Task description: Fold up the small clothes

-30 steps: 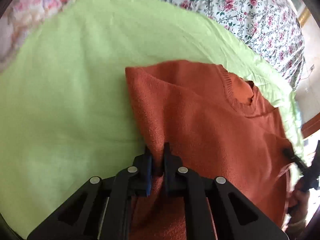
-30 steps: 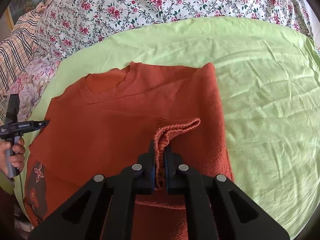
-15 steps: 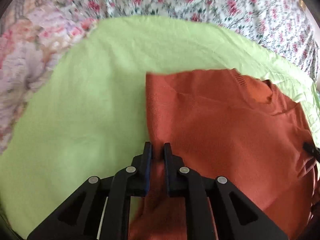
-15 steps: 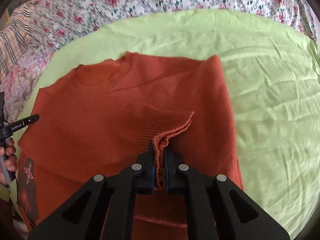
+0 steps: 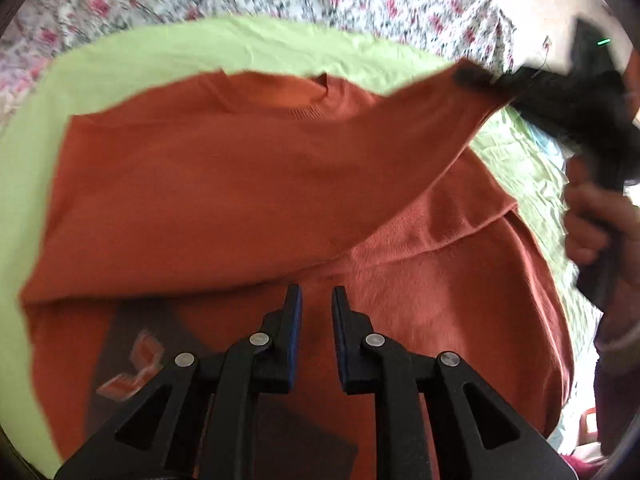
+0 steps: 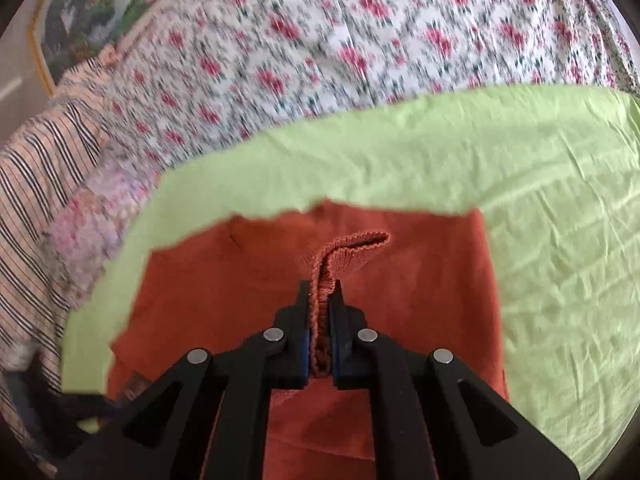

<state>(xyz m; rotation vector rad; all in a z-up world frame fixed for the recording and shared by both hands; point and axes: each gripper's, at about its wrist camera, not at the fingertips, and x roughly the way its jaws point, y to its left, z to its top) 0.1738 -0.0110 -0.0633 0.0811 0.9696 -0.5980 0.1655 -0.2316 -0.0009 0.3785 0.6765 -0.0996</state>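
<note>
The right tool (image 6: 323, 294) is clamped on the ribbed cuff (image 6: 352, 246) of a rust-orange sweater (image 6: 224, 292), the knit bunched between its two black fingers and curling up and over to the right just beyond the tips. The sweater's body lies spread on a light green sheet (image 6: 540, 208), which is wrinkled on the right. Behind the sheet is a white bedcover with red flowers (image 6: 340, 40), blurred. At the left edge lie a striped cloth (image 6: 36, 184) and a pale pink patterned one (image 6: 96, 216). A framed landscape picture (image 6: 92, 12) shows at upper left.
</note>
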